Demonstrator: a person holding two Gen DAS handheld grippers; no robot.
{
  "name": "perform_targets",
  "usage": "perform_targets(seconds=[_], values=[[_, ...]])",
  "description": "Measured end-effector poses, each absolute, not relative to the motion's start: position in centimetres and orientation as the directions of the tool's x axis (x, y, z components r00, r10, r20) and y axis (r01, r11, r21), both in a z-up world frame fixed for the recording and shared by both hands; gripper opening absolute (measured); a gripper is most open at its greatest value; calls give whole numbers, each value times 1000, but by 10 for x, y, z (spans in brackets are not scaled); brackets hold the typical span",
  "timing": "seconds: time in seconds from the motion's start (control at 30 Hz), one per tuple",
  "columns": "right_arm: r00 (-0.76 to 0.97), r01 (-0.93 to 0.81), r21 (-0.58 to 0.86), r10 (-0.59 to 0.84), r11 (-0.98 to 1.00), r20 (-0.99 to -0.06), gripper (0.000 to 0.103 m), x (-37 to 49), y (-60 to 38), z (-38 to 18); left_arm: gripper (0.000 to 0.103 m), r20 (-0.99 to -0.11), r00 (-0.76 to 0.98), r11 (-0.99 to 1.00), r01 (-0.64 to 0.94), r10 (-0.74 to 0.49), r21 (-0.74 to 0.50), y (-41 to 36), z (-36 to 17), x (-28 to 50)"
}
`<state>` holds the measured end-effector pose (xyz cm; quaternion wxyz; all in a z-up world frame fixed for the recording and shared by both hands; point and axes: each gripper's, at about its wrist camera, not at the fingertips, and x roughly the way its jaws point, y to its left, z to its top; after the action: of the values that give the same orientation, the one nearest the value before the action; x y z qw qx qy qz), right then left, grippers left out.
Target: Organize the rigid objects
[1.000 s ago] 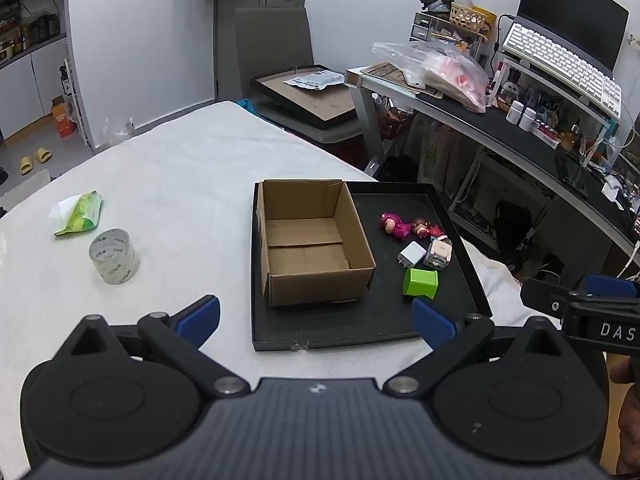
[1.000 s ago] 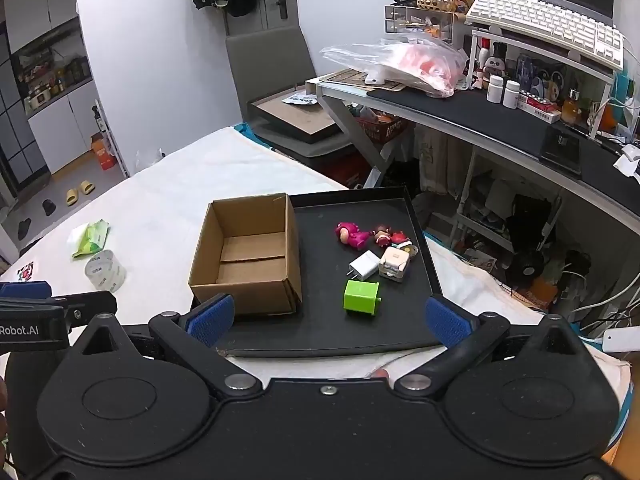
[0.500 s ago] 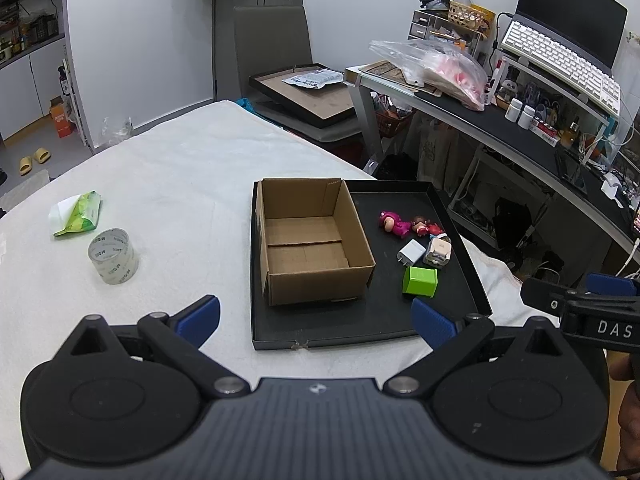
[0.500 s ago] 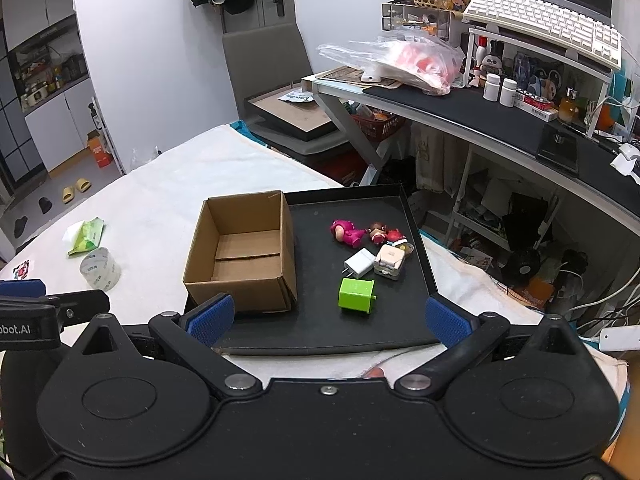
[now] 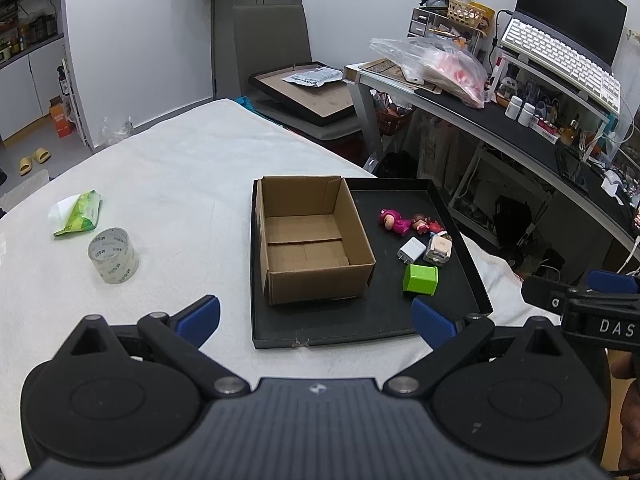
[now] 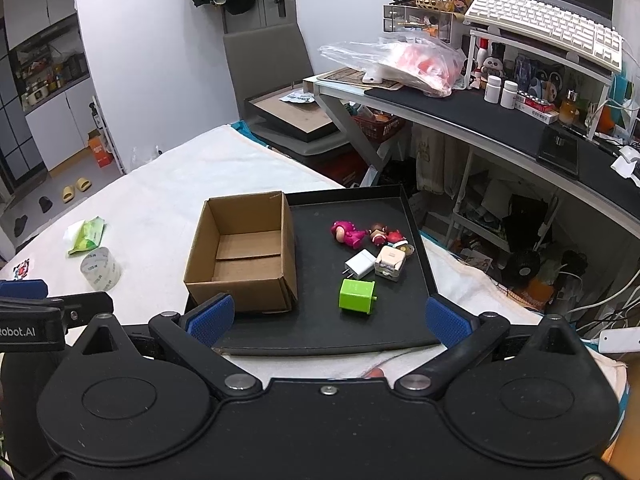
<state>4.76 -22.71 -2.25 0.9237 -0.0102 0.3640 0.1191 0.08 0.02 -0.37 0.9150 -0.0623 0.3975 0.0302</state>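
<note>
Both hand-held grippers, left (image 5: 316,318) and right (image 6: 327,317), are held open, empty; the green plastic cube (image 6: 357,296) ahead is best squared between the right's fingers.

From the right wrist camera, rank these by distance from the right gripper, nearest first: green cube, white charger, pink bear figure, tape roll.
Right gripper, open:
1. Green cube, just ahead on the black tray.
2. White charger, behind the cube.
3. Pink bear figure, further back on the tray.
4. Tape roll, far left on the white cloth.
</note>
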Motion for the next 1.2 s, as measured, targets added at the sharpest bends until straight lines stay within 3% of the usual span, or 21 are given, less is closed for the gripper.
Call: perform_targets(seconds=[1.2], values=[[699, -234, 61, 211, 970, -683, 103, 48, -226, -24, 101, -732, 682, 989, -112, 5, -97, 2, -7, 1]])
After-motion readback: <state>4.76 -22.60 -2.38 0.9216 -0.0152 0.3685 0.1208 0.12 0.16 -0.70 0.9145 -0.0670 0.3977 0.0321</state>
